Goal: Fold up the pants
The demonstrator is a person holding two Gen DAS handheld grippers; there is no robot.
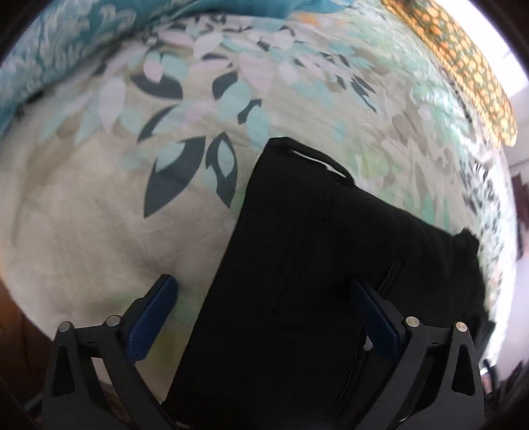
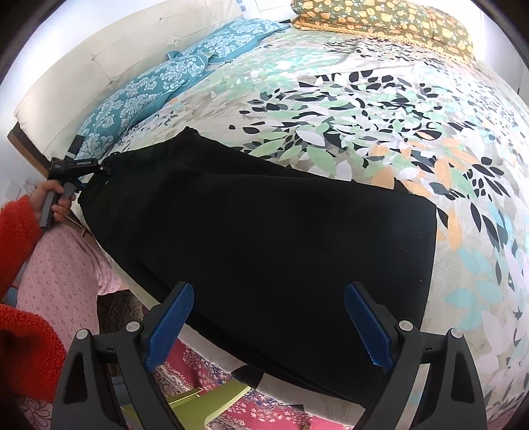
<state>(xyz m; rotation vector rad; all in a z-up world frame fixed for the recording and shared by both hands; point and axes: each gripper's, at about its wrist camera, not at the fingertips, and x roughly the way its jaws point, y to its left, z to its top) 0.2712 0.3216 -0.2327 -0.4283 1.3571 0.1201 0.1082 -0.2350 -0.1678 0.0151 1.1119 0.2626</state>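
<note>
The black pants (image 2: pixel 258 228) lie folded lengthwise along the near edge of the bed, flat on the floral sheet (image 2: pixel 380 109). In the left wrist view the pants (image 1: pixel 314 264) fill the lower middle. My left gripper (image 1: pixel 264 287) is open and hovers over one end of the pants, its blue pads apart. From the right wrist view the left gripper (image 2: pixel 89 172) sits at the far left end of the pants. My right gripper (image 2: pixel 267 294) is open above the other end, empty.
Teal patterned pillows (image 2: pixel 158 82) and a white headboard (image 2: pixel 99 59) lie at the bed's left. An orange-print pillow (image 2: pixel 390 23) is at the far side. A red carpet (image 2: pixel 258 403) and a green object (image 2: pixel 211 400) are below the bed edge.
</note>
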